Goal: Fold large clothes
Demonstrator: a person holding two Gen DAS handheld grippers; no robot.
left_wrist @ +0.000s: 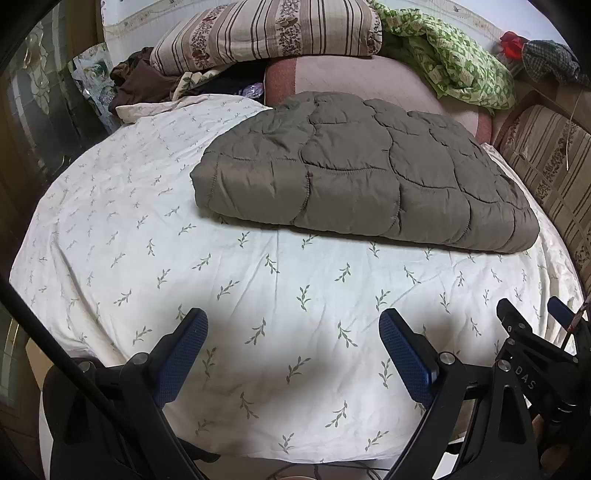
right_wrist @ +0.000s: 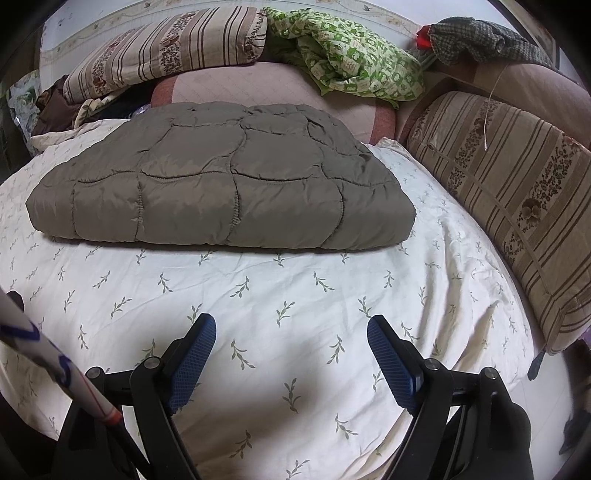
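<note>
A grey-brown quilted padded garment [left_wrist: 362, 177] lies folded into a thick flat rectangle on the white leaf-print bed sheet [left_wrist: 184, 280]. It also shows in the right wrist view [right_wrist: 221, 184], lying on the sheet [right_wrist: 295, 295]. My left gripper [left_wrist: 293, 325] is open and empty, hovering over the sheet in front of the garment. My right gripper [right_wrist: 291, 328] is open and empty too, a short way in front of the garment's near edge. The right gripper's body shows at the right edge of the left wrist view [left_wrist: 535, 350].
Striped floral pillows [left_wrist: 266, 29] and a green patterned blanket [left_wrist: 450, 59] are piled at the head of the bed, over a pink mat [left_wrist: 369, 77]. A striped bolster [right_wrist: 517, 192] lines the right side. Dark clothes [left_wrist: 140, 81] lie at the back left.
</note>
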